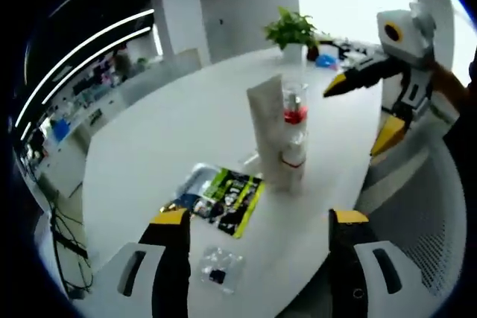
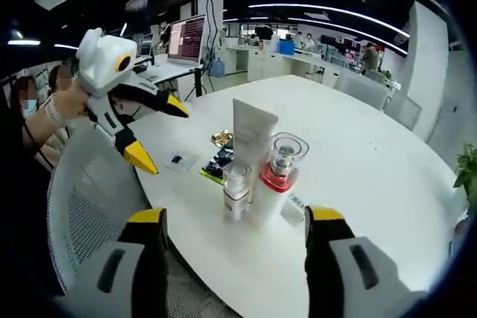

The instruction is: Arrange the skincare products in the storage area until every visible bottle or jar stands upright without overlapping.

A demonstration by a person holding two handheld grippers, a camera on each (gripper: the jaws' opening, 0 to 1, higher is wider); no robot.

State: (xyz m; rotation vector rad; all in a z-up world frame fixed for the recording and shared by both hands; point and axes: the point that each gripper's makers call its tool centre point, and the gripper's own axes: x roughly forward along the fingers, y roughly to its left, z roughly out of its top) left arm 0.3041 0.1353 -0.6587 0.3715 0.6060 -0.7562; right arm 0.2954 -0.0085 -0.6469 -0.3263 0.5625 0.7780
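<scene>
An open-plan office, strip lights overhead, and a big white table (image 2: pixel 387 161) with both grippers held off its near edge. In the right gripper view, the right gripper (image 2: pixel 235 225) hangs with its jaws apart and empty, aimed straight at the cluster of skincare products, probably lining up a check or a nudge. Nearest stands a small clear bottle (image 2: pixel 236 191) with a red band, just right of it a bottle with a red collar (image 2: pixel 277 176) under a clear cap, and behind them a tall white tube (image 2: pixel 252 139); all three are upright and packed close, seemingly touching. Left of them lie flat sachets (image 2: pixel 220 161), not standing. Farther left the left gripper (image 2: pixel 162 133) hovers, jaws spread, gripping nothing. A potted plant (image 1: pixel 292 31) sits at the table's far side.
</scene>
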